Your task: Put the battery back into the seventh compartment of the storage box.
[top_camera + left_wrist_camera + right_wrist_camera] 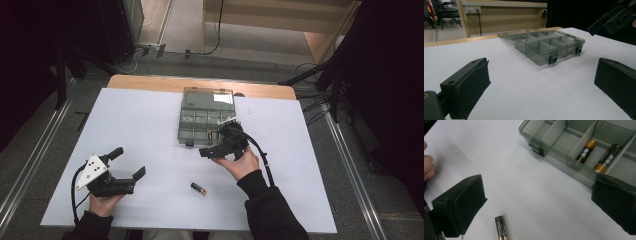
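With two batteries already in the compartment box (206,118), the right gripper (216,149), jaws apart and empty, should next fetch the loose battery (198,188) lying nearer the person than the box.

The high view looks forward and down on the whole table (150,130) from well above. The left gripper view sits low, facing the organizer box (546,46) from near. The right gripper view looks steeply down, apparently very close, sharing that box's front edge.
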Action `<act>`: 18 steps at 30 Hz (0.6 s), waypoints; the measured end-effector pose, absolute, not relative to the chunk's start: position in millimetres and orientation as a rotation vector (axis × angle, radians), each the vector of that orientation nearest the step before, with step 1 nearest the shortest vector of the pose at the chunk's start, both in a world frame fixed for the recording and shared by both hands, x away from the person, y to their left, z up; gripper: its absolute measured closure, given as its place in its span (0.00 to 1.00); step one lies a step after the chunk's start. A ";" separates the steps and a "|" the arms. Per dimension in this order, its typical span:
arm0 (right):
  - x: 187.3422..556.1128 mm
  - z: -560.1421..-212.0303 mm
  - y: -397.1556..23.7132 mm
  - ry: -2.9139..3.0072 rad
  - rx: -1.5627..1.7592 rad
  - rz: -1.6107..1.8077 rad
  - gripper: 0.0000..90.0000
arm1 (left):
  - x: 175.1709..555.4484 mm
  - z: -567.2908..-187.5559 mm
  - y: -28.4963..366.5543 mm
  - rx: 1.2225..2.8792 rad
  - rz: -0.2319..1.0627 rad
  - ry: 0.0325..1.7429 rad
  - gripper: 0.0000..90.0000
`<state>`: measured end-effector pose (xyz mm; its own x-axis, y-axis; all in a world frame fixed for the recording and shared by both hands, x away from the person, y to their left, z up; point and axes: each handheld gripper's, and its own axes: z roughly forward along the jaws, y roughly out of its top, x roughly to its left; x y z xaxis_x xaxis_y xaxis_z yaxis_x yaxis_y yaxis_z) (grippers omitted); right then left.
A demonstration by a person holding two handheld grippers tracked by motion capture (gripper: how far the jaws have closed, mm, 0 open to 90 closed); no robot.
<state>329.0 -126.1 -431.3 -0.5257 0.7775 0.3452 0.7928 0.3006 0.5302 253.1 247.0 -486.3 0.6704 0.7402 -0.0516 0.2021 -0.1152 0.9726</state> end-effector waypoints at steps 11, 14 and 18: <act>309.5 -433.4 -106.3 -2.720 -1.434 -0.881 0.00 | 253.3 -486.1 247.5 1.655 0.548 0.781 0.00; 304.8 -435.1 -101.1 -2.750 -1.392 -0.850 0.00 | 253.2 -486.0 247.5 1.656 0.548 0.780 0.00; 298.4 -438.1 -92.4 -2.811 -1.359 -0.785 0.00 | 253.3 -486.0 247.7 1.656 0.551 0.782 0.00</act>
<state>298.4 -92.4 -438.1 -0.6413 0.7548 0.1380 0.7171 0.5255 0.4579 253.3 247.7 -486.0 0.6664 0.7438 -0.0523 0.2012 -0.1118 0.9731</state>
